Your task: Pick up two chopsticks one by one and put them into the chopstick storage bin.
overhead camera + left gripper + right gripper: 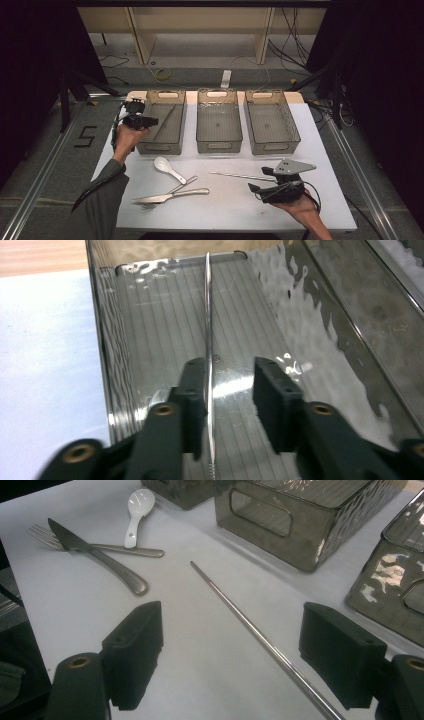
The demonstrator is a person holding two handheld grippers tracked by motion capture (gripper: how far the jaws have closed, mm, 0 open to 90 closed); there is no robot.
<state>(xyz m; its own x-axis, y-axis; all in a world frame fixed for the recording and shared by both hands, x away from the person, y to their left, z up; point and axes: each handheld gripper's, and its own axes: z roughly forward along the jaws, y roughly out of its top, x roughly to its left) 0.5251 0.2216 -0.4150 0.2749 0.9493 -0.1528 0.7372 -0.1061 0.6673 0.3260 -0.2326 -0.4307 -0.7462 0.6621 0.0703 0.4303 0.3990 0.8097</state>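
Note:
My left gripper (150, 121) hangs over the left smoky plastic bin (162, 146), held by a hand in a grey sleeve. In the left gripper view its jaws (230, 372) stand apart, and a thin metal chopstick (207, 315) runs down the bin floor (150, 340) between them, close along the left pad and free of the right one. From above, that chopstick (168, 117) lies slanted in the bin. My right gripper (258, 179) sits low at the front right of the table, open (232, 611). A second metal chopstick (220, 592) lies on the white tabletop between its jaws, untouched (235, 175).
Middle bin (219, 146) and right bin (272, 147) stand in a row beside the left one. A white spoon (167, 167), a fork (181, 186) and a knife (170, 196) lie at the front centre. The spoon (136, 510), knife (95, 555) and fork (45, 532) also appear in the right gripper view.

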